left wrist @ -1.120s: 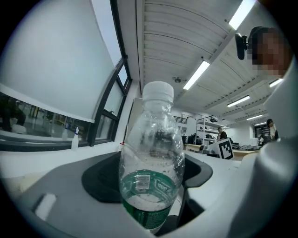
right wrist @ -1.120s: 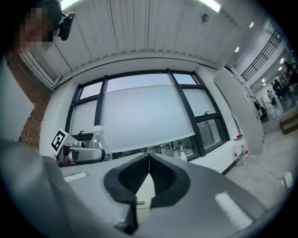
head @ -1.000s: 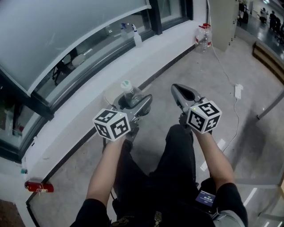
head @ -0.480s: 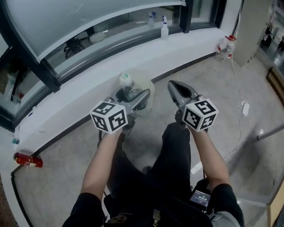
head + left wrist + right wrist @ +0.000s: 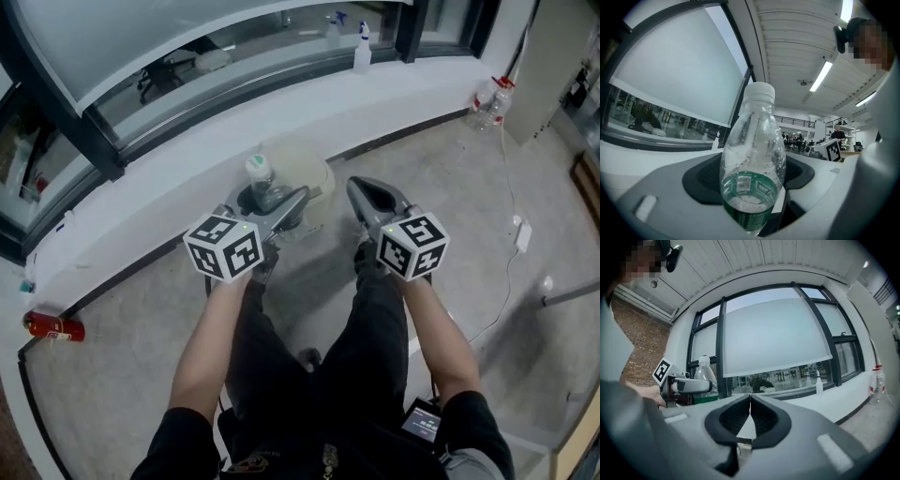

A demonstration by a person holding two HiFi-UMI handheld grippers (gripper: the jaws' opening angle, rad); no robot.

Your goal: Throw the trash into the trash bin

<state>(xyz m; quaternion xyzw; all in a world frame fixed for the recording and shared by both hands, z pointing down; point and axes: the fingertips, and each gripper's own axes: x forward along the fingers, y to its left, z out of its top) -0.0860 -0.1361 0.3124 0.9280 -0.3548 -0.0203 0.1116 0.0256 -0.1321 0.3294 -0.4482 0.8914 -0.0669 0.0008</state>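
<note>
Firmly clamped in left tongs (image 5: 270, 201): clear plastic bottle with green label and white cap (image 5: 752, 159), upright. Right tongs (image 5: 750, 411) closed, empty. Best carried level over pale round bin (image 5: 298, 173) just ahead, seemingly the target, and released only above its mouth. Grey concrete floor (image 5: 122, 375); white window ledge (image 5: 187, 131) with white spray bottle (image 5: 362, 54).

Black short sleeves (image 5: 184, 439), black trousers (image 5: 314, 328), grey left tongs (image 5: 272, 200) and right tongs (image 5: 356, 186), black ribbed pads (image 5: 765, 420), white cubes (image 5: 225, 249) bearing black square markers.
</note>
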